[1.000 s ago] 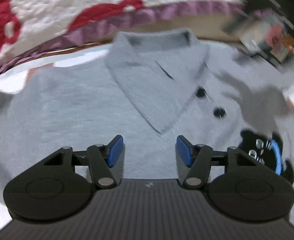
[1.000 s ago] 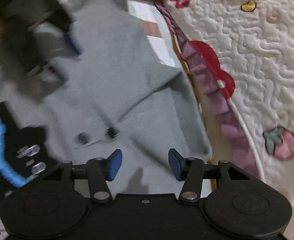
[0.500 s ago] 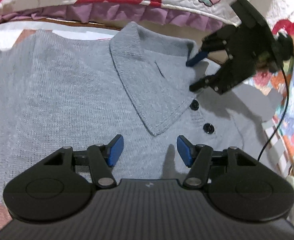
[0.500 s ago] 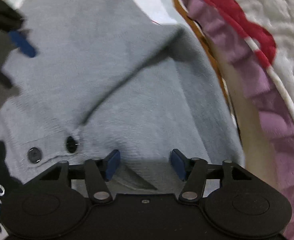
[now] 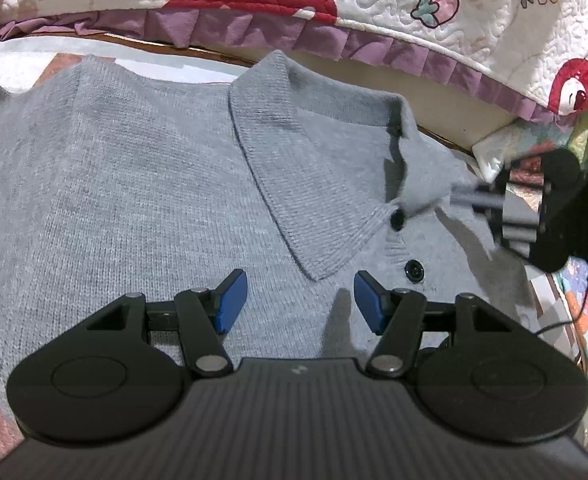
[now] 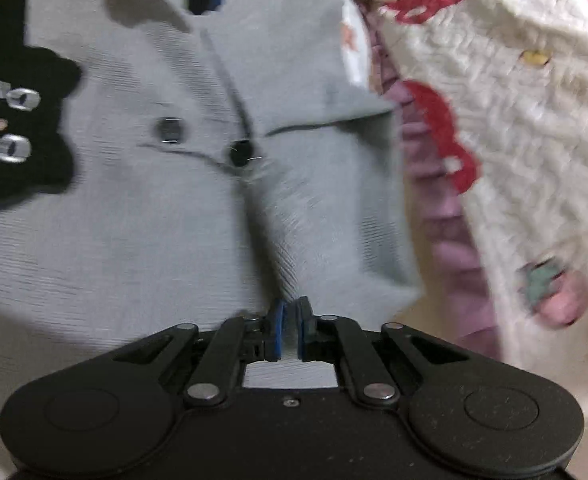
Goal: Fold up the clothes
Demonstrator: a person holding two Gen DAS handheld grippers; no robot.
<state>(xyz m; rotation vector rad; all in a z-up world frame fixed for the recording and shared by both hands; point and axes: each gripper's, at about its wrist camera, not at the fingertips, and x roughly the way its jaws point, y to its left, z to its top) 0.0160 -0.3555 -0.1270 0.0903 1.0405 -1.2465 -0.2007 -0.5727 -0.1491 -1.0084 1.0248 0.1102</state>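
Beside the collar [image 5: 294, 168], the soft, limp grey sweater [image 5: 114, 200] is pinched by the right gripper [image 6: 289, 330]; the left gripper [image 5: 300, 300] is held apart; hems are judged the best hold.

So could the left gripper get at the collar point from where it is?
Probably yes: the left gripper is open, and the collar point lies flat just ahead between its fingers, nothing covering it.
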